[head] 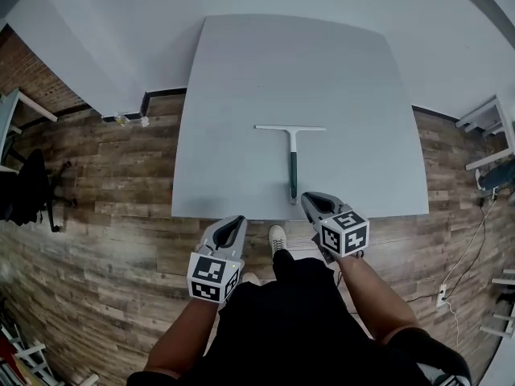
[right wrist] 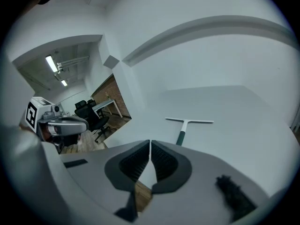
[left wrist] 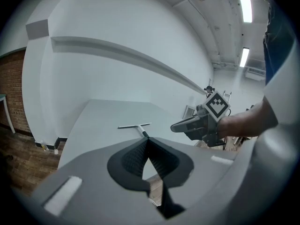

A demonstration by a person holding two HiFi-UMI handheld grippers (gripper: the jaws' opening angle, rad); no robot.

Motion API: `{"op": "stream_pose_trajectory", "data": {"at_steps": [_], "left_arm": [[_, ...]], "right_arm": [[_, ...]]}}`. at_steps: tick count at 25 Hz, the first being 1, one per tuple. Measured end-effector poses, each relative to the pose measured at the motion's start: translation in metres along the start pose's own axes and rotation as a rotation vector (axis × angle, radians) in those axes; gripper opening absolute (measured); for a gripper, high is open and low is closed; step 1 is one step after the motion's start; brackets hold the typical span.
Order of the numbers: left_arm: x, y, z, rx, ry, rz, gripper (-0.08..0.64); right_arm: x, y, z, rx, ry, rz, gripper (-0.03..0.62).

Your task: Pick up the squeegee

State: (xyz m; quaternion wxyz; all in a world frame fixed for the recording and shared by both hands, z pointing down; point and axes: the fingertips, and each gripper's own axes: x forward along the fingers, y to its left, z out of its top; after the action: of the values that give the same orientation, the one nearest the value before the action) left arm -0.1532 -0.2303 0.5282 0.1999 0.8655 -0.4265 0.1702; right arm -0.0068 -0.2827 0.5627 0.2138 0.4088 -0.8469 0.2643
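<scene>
The squeegee [head: 291,151] lies flat on the grey table [head: 241,79], its white blade toward the far side and its dark green handle pointing at the near edge. The same squeegee [left wrist: 136,127] shows small in the left gripper view, and the squeegee [right wrist: 186,127] shows ahead of the jaws in the right gripper view. My right gripper [head: 308,199] hovers at the table's near edge, just right of the handle's end, shut and holding nothing. My left gripper [head: 238,221] is over the floor just short of the table's edge, shut with nothing in it.
Wood-plank floor surrounds the table. A black office chair [head: 32,190] and a desk [head: 20,111] stand at the left; white shelving [head: 491,127] and cables are at the right. White walls rise behind the table. The person's shoe [head: 277,236] is under the near edge.
</scene>
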Motion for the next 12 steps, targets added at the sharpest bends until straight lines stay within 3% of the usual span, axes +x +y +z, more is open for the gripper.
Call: {"op": "stream_pose_trajectory", "data": {"at_steps": [4,12], "left_arm": [[0.018,0.007,0.003,-0.003,0.023,0.007,0.008],[0.04,0.022,0.004,-0.044,0.058,0.037,0.008]], "right_arm": [[0.022,-0.022,0.004,0.021,0.022,-0.005,0.007],[0.073,-0.063,0.017,0.028,0.059,-0.039,0.075]]}}
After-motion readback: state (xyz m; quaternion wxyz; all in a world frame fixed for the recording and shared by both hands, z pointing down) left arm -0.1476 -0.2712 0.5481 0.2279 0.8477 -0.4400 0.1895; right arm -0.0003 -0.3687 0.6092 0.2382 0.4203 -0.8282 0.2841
